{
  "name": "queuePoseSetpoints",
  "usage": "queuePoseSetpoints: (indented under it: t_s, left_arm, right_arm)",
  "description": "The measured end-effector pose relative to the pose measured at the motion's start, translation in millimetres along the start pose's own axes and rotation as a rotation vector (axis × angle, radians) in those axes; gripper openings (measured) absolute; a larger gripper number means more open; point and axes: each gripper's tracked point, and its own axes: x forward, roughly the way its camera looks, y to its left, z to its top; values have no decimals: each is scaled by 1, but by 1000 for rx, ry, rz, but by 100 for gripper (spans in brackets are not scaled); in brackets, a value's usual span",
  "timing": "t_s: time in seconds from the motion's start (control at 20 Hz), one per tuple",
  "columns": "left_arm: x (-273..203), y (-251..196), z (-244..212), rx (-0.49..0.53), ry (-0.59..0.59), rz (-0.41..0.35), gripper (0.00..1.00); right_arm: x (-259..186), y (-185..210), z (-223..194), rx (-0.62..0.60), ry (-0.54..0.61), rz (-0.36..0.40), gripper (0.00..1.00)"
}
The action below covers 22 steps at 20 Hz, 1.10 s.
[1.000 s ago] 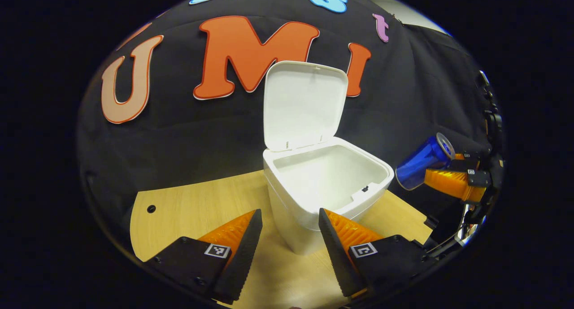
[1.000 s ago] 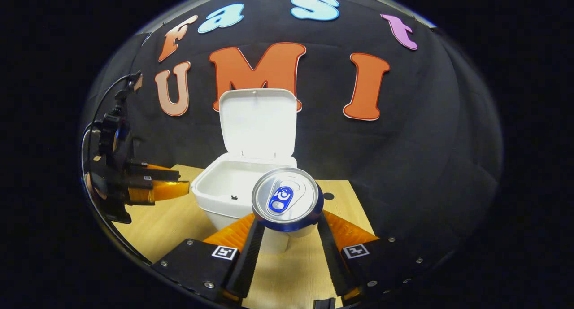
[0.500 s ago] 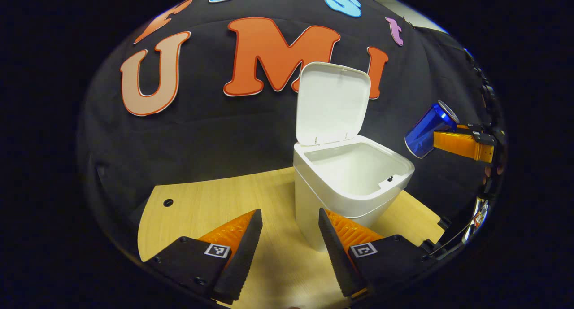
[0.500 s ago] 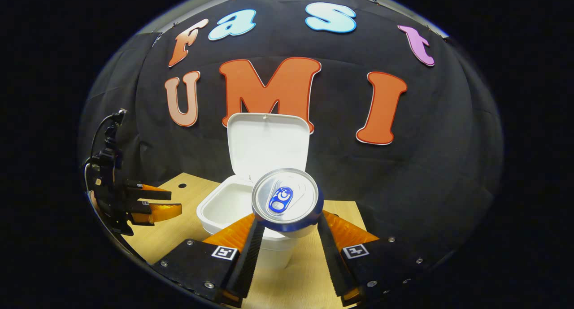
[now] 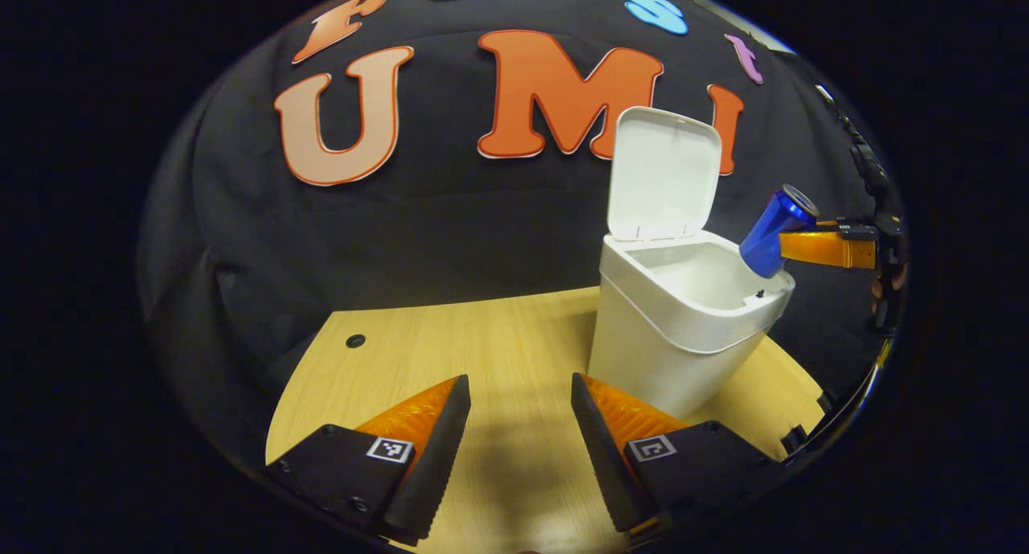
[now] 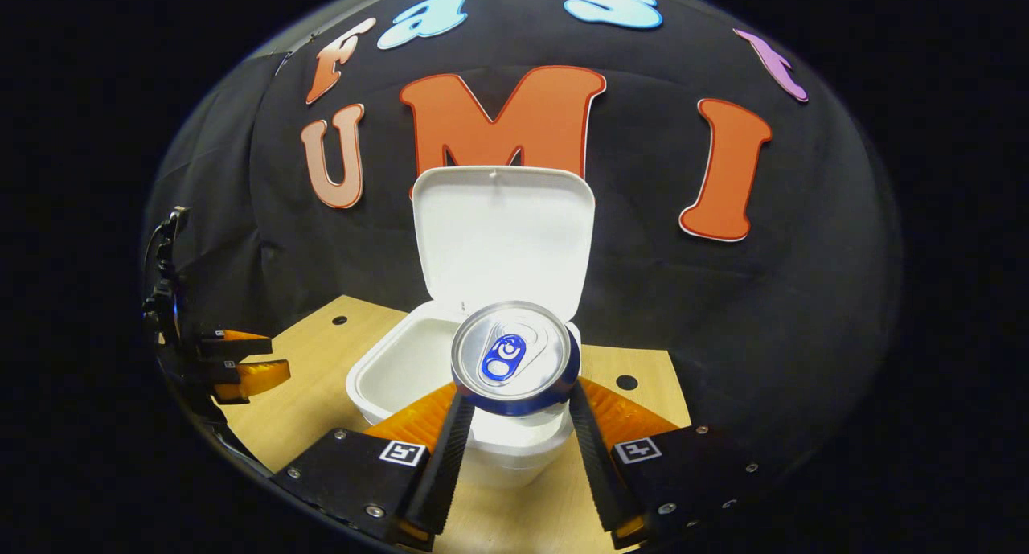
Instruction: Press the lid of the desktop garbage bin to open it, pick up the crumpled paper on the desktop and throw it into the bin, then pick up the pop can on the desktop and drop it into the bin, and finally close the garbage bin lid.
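The right gripper (image 6: 514, 413) has carried the can (image 6: 514, 357) closer, now clamped tilted at the bin's (image 5: 667, 353) rim near the desk's (image 5: 482, 353) right edge. Clear the rim fully before releasing. The left gripper (image 5: 514, 441) stands wide, empty.

Both views are evenly and fairly brightly lit from above. A soft shadow is cast on the wooden desk (image 5: 498, 353) between the near fingers. Bright highlights are seen on the white bin lid (image 6: 502, 240) and the can top (image 6: 512, 354). Straight edges are strongly bowed toward the rim by fisheye distortion. Focus is sharp throughout; no motion blur is noticed.
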Motion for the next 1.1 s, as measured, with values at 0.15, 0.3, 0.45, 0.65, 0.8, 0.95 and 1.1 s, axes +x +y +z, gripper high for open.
queuePoseSetpoints:
  t_s: [0.15,0.3,0.45,0.65,0.8,0.95,1.1]
  left_arm:
    - [-7,17,-11,-34,14,60,82]
    - [-16,31,-18,-56,21,109,82]
    - [-20,37,-24,-73,28,142,82]
    - [-23,42,-30,-85,41,172,82]
    - [-24,41,-34,-85,53,184,82]
    - [-27,38,-36,-80,62,184,82]
    - [-25,37,-36,-66,66,171,82]
  right_arm:
    - [12,5,-9,-10,38,28,71]
    - [24,9,-12,-23,64,56,70]
    - [33,13,-19,-25,93,79,70]
    - [43,15,-27,-27,131,100,71]
    - [48,18,-32,-24,152,124,71]
    - [50,18,-32,-37,159,132,70]
    - [49,17,-33,-49,163,116,70]
